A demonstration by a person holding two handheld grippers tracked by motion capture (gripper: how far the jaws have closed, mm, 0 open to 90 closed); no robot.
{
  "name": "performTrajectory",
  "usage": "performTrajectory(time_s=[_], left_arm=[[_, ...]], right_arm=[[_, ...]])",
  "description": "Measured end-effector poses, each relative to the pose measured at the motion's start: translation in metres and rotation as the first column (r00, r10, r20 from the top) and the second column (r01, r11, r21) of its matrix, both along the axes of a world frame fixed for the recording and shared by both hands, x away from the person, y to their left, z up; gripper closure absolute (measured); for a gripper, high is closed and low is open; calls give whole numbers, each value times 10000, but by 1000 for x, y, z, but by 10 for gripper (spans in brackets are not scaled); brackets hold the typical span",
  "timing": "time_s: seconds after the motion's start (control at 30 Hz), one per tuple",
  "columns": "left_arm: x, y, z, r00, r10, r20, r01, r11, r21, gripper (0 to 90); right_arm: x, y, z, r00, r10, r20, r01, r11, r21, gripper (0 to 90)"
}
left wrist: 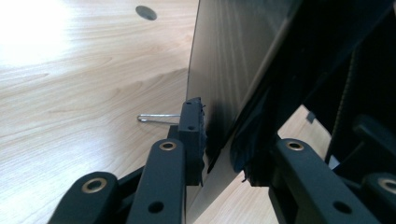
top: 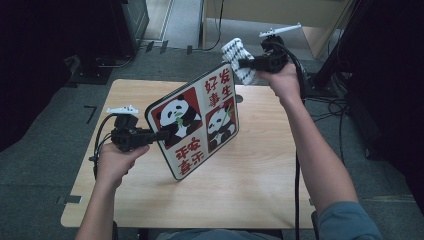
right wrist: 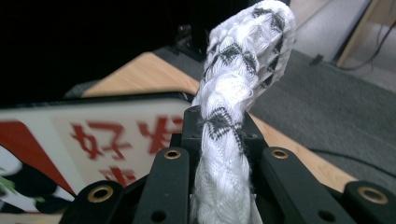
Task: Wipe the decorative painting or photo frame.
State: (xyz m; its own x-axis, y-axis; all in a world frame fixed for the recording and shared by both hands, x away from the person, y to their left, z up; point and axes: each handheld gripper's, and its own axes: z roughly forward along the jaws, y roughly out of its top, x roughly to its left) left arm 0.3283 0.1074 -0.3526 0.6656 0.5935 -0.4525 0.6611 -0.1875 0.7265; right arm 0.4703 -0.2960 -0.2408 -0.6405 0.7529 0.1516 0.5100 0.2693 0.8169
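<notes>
Wood-grain table (top: 260, 170) on grey carpet, dark gear around. Left gripper (top: 162, 135) is clamped on the left edge of a panda board (top: 197, 120), holding it tilted up with its lower corner on the table. Right gripper (top: 246, 63) is closed on a black-and-white cloth (top: 237, 57), held by the board's top right corner.

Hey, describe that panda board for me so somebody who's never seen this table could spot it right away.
Start at the light wooden table. Near its middle a flat square board stands tilted up on one corner, its edge clamped by the left gripper. It has a black rim, two panda pictures and red Chinese characters, unlike the black-and-white patterned cloth in the right gripper behind it.
</notes>
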Motion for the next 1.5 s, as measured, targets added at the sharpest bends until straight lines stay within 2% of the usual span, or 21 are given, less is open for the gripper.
performTrajectory(time_s=[0.03,0.07,0.17,0.23,0.3,0.33,0.37,0.47,0.57,0.63,0.7,0.9,1.13,1.27,1.5], left_arm=[[0,0,0,10000,35,11,-35,10000,-4,753],[1,0,0,10000,65,25,-65,10000,21,753],[4,1,1,9997,212,95,-213,9997,81,756],[4,1,1,9997,211,125,-213,9997,95,757],[5,2,0,9995,247,176,-249,9996,92,756],[5,2,0,9995,247,176,-249,9996,92,755],[6,1,-2,9997,226,103,-228,9996,142,750],[5,-1,-3,9997,222,120,-225,9994,260,746],[5,2,-6,9998,179,65,-179,9998,-28,753],[6,3,-7,10000,57,48,-56,9998,-199,763],[6,4,-8,10000,4,64,-2,9997,-248,767],[7,5,-9,9998,-167,83,169,9993,-332,770],[8,7,-9,9998,-186,69,188,9991,-390,770],[8,7,-10,9998,-182,89,185,9988,-449,769],[8,9,-11,9998,-201,56,203,9984,-527,769]], right_arm=[[-1,4,9,9998,56,200,-60,9998,187,798],[-1,4,9,9998,56,200,-60,9998,187,798],[-5,16,22,9977,315,598,-331,9991,264,797],[-5,19,21,9969,391,680,-400,9991,117,798],[-5,25,11,9967,540,610,-526,9983,-238,798],[-5,25,11,9967,540,610,-526,9983,-238,798],[-4,24,3,9981,497,370,-491,9987,-159,799],[-4,22,-3,9984,494,288,-488,9986,-203,801],[-6,18,-8,9982,573,196,-569,9982,-188,803],[-7,17,-11,9978,653,91,-648,9969,-443,804],[-8,17,-13,9979,644,3,-644,9972,-379,804],[-12,19,-19,9969,791,45,-789,9963,-341,804],[-15,18,-28,9960,890,-7,-889,9955,-335,803],[-17,16,-33,9961,876,109,-872,9957,-315,803],[-20,13,-40,9956,925,131,-918,9946,-477,801]])
